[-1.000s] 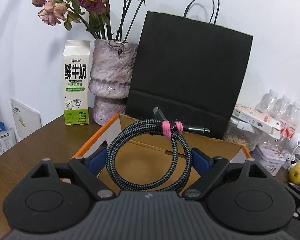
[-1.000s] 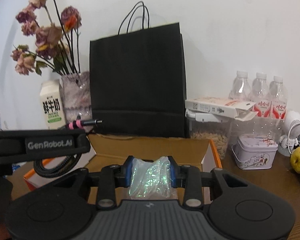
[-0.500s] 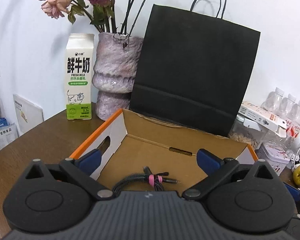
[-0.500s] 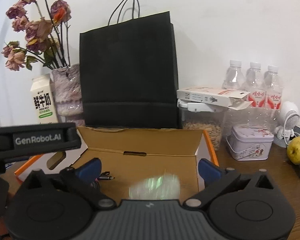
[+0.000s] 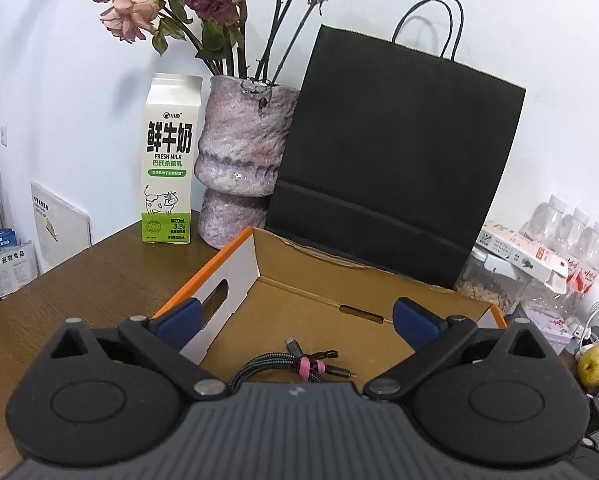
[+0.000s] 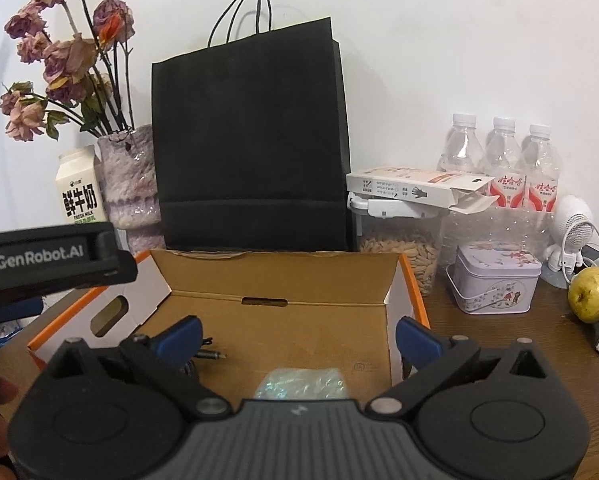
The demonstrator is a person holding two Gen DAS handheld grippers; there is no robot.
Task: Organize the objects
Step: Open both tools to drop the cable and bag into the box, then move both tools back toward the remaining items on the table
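Observation:
An open cardboard box with orange edges stands on the brown table; it also shows in the right wrist view. A coiled braided cable with pink ties lies on the box floor, its plug showing in the right wrist view. A shiny clear plastic bag lies on the box floor nearer the right. My left gripper is open and empty above the cable. My right gripper is open and empty above the bag. The left gripper's body shows at the left of the right wrist view.
A black paper bag, a purple vase with dried flowers and a milk carton stand behind the box. To the right are a grain jar, water bottles, a tin and a pear.
Both grippers opened. The cable dropped from the left gripper and the plastic bag from the right gripper; both now lie on the box floor. Both grippers drew back slightly.

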